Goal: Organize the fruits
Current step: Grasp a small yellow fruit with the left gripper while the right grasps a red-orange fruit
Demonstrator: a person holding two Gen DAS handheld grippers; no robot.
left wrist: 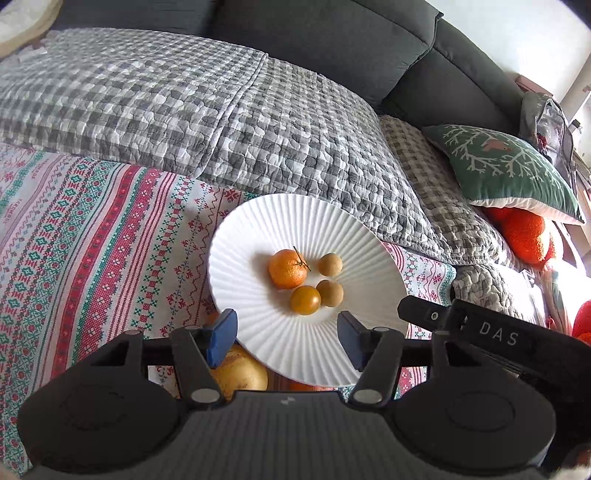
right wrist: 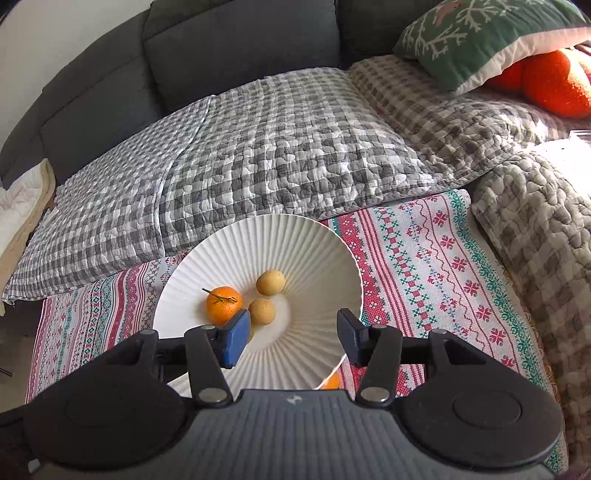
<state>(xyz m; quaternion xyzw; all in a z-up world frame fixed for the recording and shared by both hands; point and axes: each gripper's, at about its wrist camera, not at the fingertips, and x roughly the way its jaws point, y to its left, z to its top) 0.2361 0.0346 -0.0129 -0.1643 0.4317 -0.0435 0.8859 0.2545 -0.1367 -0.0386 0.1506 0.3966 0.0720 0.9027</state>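
Four small fruits lie together near the middle of a white ribbed plate (left wrist: 258, 221): a tangerine (left wrist: 287, 268) with a thin stem, a smooth orange tomato-like fruit (left wrist: 305, 300) just below it, and two tan round fruits (left wrist: 330, 264) (left wrist: 330, 292) to their right, all close or touching. The plate sits on a red, green and white patterned cloth (left wrist: 92, 221), in the lower middle of both views. A grey checked quilt (left wrist: 184, 103) covers the dark sofa (left wrist: 332, 33) behind it, and a green cushion (left wrist: 506, 162) lies at the right of the left wrist view.

The left gripper (left wrist: 288, 336) hangs over the plate's near edge, jaws apart with nothing between them. A yellow fruit (left wrist: 240, 373) shows under its left finger, below the plate's rim. The right gripper (right wrist: 293, 338) is likewise spread and empty over the plate; from there its left pad hides the tomato-like fruit, and a bit of orange fruit (right wrist: 330, 382) peeks out beside the rim.
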